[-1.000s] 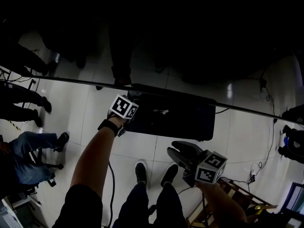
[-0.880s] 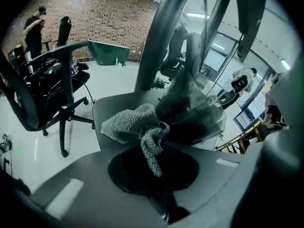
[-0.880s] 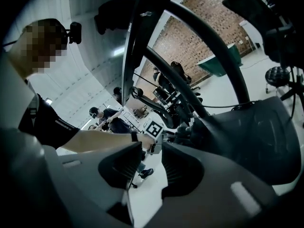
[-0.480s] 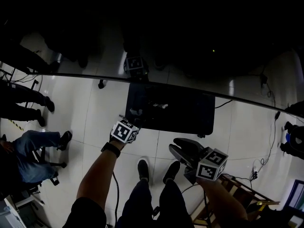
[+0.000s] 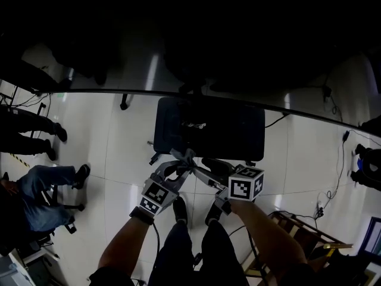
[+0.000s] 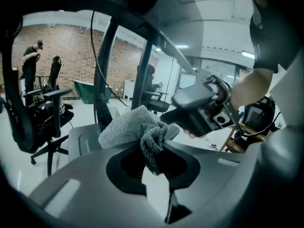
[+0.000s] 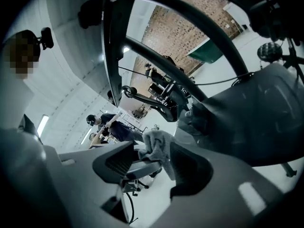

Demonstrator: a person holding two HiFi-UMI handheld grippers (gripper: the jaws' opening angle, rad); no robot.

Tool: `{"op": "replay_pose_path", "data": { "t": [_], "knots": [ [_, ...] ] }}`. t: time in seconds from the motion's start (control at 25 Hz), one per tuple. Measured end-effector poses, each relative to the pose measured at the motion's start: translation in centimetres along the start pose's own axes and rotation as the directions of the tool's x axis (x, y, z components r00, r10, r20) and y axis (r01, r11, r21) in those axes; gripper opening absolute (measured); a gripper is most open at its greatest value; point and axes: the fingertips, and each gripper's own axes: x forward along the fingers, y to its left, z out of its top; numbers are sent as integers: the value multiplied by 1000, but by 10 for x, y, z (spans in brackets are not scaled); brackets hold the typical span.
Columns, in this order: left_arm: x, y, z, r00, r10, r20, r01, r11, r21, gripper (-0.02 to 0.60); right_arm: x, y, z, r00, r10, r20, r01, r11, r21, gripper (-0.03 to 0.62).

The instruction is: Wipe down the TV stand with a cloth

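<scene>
The black TV stand lies on the pale floor ahead of my feet. Both grippers meet just in front of its near edge. My left gripper pinches a grey terry cloth at its jaw tips, and its jaws are starting to open. The cloth also hangs between the widely spread jaws of my right gripper, which are opening; its pads do not press on the cloth. In the left gripper view the right gripper sits just beyond the cloth.
A dark glossy surface fills the top of the head view behind the stand. Seated people's legs and office chairs are at the left. A wooden frame and cables lie on the floor at the right.
My left gripper has pulled back from the stand's left edge toward my feet, carrying the cloth. The right gripper has shifted left to meet it, and its jaws have spread wider.
</scene>
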Motion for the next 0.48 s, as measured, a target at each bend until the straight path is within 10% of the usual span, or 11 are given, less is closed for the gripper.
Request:
{"op": "replay_pose_path", "data": {
  "t": [0.24, 0.48],
  "knots": [
    [-15, -20, 26, 999, 2, 49, -7, 995, 101, 81, 34, 23, -10, 992, 117, -44, -114, 991, 71, 243],
    [-30, -15, 22, 998, -5, 68, 3, 1000, 30, 172, 54, 29, -14, 991, 132, -39, -125, 982, 138, 144]
  ]
}}
